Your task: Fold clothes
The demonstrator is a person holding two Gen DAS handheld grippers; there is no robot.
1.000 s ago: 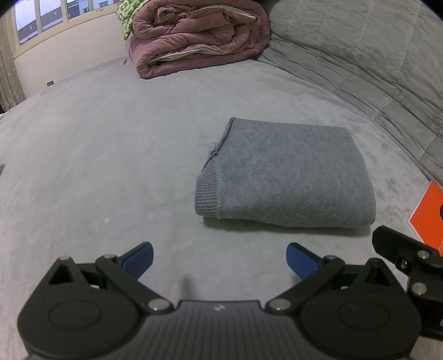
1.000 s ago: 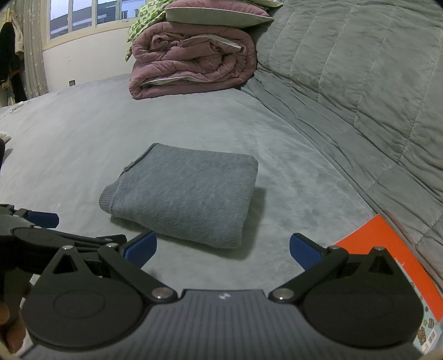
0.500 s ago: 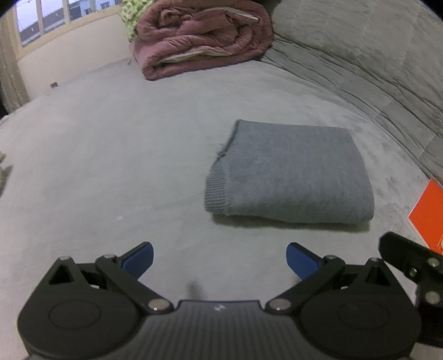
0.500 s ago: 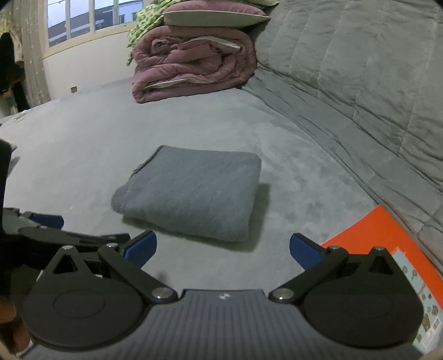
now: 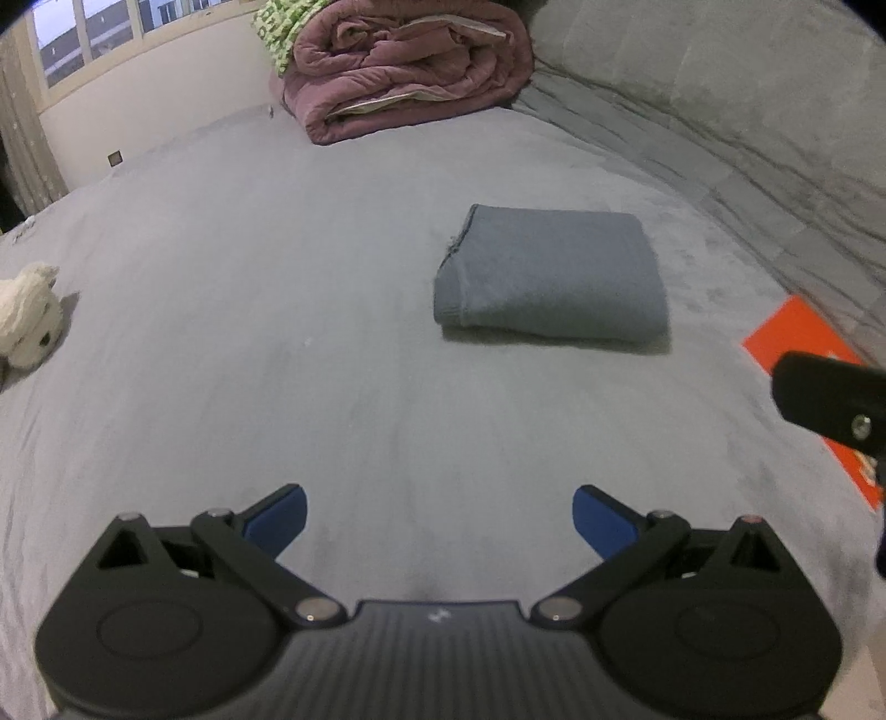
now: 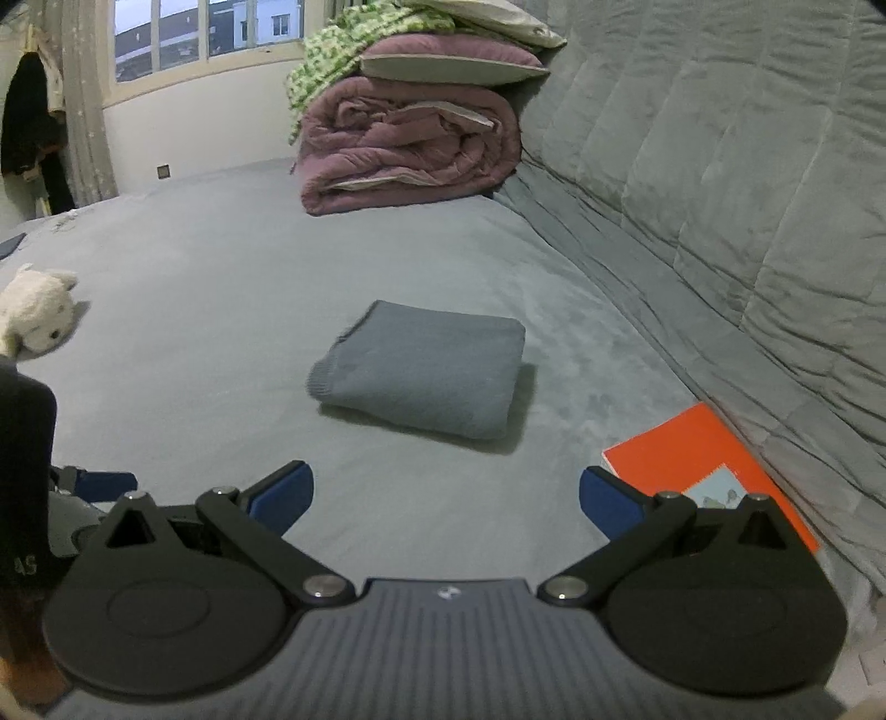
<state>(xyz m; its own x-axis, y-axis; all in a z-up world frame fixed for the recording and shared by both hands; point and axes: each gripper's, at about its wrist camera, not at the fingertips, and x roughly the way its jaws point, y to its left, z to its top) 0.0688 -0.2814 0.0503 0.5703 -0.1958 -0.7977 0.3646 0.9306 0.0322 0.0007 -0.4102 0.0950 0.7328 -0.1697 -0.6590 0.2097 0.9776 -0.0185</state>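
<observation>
Sweater-folding tools first: the left gripper point(image 5: 437, 518) has its jaws spread wide, its blue fingertips point(image 5: 277, 518) far apart, with nothing between them and touching nothing. The right gripper point(image 6: 446, 498) is likewise spread wide and empty, its blue pads point(image 6: 609, 507) clear of everything. Part of the right gripper's black body shows at the right edge of the left wrist view, and a blue tip of the left gripper shows at the left edge of the right wrist view, so the two tools hang side by side above the grey bed cover point(image 5: 221, 332).

One folded grey sweater point(image 5: 554, 277) lies flat on the cover well ahead of both grippers, apart from each; from the left gripper it sits ahead and to the right, from the right gripper ahead and about centred. Its ribbed hem faces left.

One orange booklet point(image 6: 692, 459) lies on the cover to the right, against the base of the quilted grey backrest point(image 6: 747, 166). One white plush toy point(image 6: 36, 315) lies far off to the left. At the far end sits one rolled mauve duvet point(image 6: 410, 144), with a pillow point(image 6: 454, 61) and a green patterned cloth point(image 6: 343, 39) on top.
</observation>
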